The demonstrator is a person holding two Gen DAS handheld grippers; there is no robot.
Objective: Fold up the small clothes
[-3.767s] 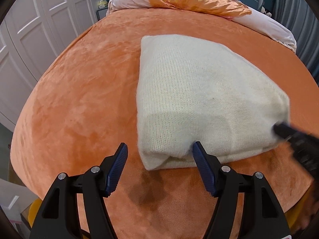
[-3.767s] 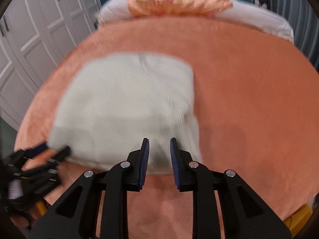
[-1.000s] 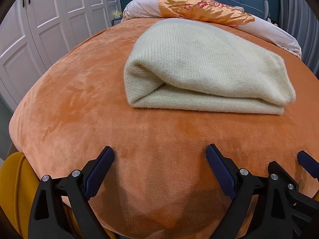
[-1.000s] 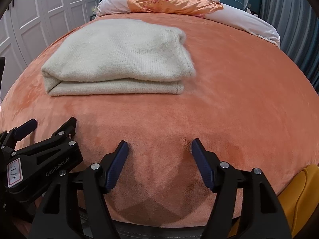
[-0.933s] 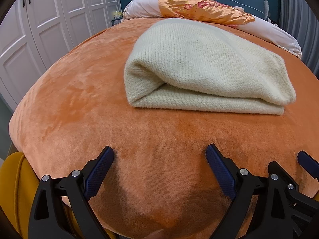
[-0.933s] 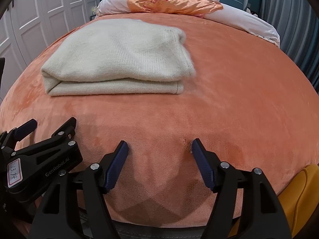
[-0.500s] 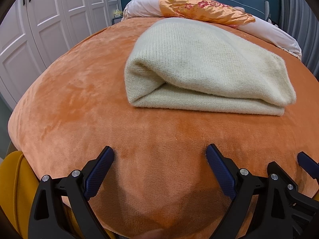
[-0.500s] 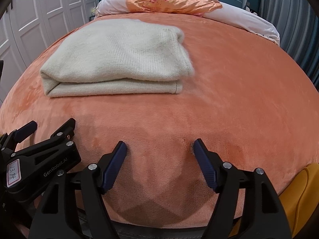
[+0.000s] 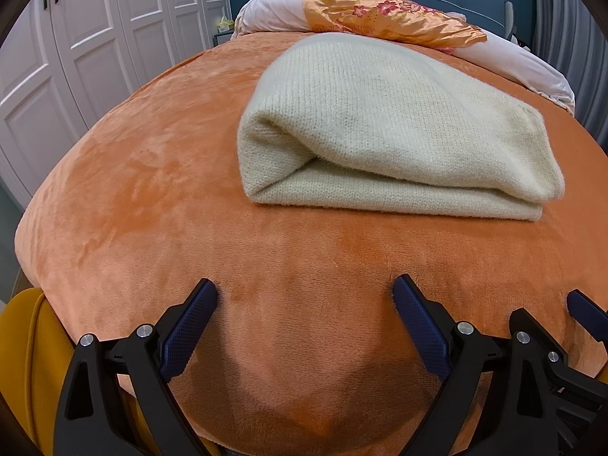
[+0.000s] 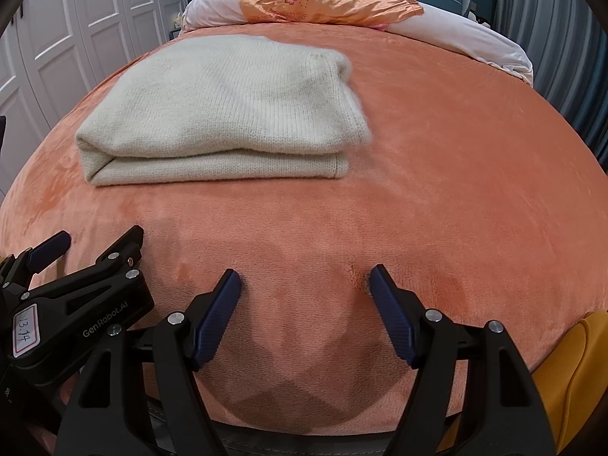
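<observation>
From the left wrist camera, the cream knit garment (image 9: 399, 129) sits folded into a thick bundle on the orange blanket (image 9: 152, 174), out ahead of the tool and well clear of it. The left gripper (image 9: 304, 300) hovers near the bed's near edge with its jaws spread wide and nothing between them, angled down toward the blanket. The fold looks done to me, so the job here is restraint: keep the tips off the knit, because a snagged loop would drag the top layer askew. If a tidy-up is wanted, the puffed left end of the bundle is the spot to press flat.

Over to the right wrist camera: the same bundle (image 10: 224, 114) lies up and to the left, edges stacked fairly evenly, the right corner a little fuzzy. The right gripper (image 10: 304, 285) is also agape and empty, pitched down over bare blanket (image 10: 456, 190), with the left tool's black body just beside it at lower left.
</observation>
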